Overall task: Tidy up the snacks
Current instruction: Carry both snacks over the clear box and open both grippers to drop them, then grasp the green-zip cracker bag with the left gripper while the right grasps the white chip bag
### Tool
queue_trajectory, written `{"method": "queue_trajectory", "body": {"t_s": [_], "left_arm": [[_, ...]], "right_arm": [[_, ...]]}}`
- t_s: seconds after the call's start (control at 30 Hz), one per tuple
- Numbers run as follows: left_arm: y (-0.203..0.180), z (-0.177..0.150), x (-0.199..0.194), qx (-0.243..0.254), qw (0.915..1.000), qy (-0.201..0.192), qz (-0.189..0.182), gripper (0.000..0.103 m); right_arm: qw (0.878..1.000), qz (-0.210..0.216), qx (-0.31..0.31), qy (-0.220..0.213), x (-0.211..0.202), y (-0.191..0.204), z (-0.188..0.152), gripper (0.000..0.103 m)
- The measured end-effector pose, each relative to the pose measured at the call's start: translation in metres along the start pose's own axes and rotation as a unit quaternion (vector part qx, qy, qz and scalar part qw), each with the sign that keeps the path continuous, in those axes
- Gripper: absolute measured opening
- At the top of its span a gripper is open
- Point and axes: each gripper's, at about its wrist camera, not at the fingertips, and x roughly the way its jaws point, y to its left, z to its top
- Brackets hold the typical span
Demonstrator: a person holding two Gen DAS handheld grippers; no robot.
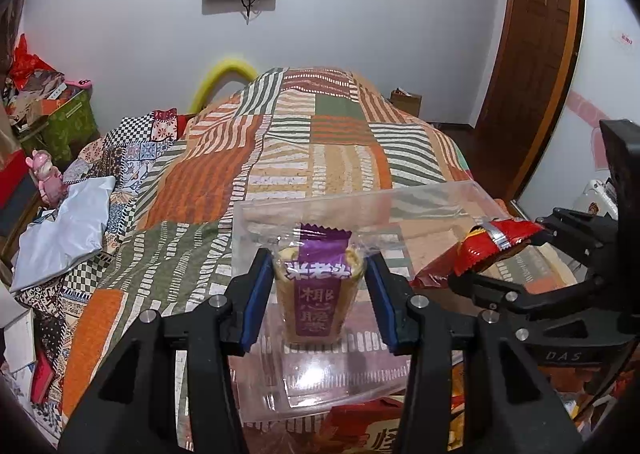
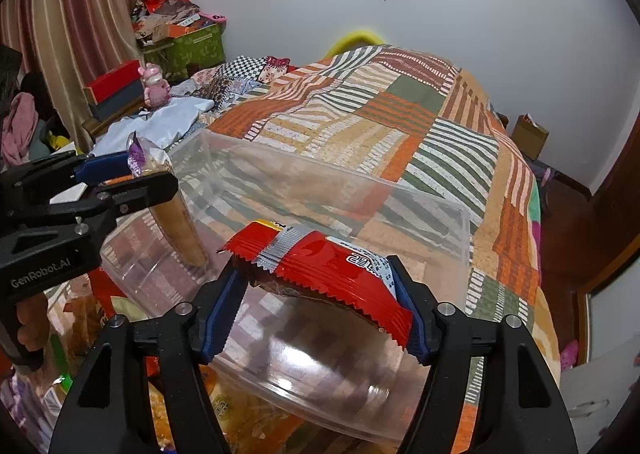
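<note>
My left gripper (image 1: 318,296) is shut on a purple-labelled beige snack pack (image 1: 316,294), held upright over a clear plastic bin (image 1: 440,198) on the bed. My right gripper (image 2: 320,294) is shut on a red snack bar (image 2: 320,266), held flat over the same bin (image 2: 460,222). In the left wrist view the right gripper (image 1: 536,250) and its red bar (image 1: 492,246) show at the right. In the right wrist view the left gripper (image 2: 132,174) and its beige pack (image 2: 176,214) show at the left, above the bin's left end.
The bin rests on a patchwork quilt (image 1: 280,158) covering the bed. More snack packets (image 2: 236,414) lie under and in front of the bin. A white bag (image 1: 68,230), a pink toy (image 1: 46,178) and stacked boxes (image 2: 188,46) stand at the left. A wooden door (image 1: 532,34) is at the right.
</note>
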Motion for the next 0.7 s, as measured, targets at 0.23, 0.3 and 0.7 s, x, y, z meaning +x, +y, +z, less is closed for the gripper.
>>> {"method": "queue_trajectory", "body": {"t_s": [0.23,0.3,0.7], "left_arm": [[0.0,0.003,-0.019,0.004,0.9997,-0.024,0.008,0.061],[0.0,0.003,-0.023,0.004,0.9996,-0.027,0.007,0.061],[-0.007,-0.018,-0.063,0.026,0.9985,-0.045,0.015,0.079]], "right_arm": [[1.0,-0.013,-0.003,-0.015,-0.009,0.002,0.0,0.078],[1.0,-0.013,-0.006,-0.021,-0.014,0.004,0.0,0.079],[0.997,-0.017,0.009,-0.069,-0.059,-0.001,-0.011,0.08]]}}
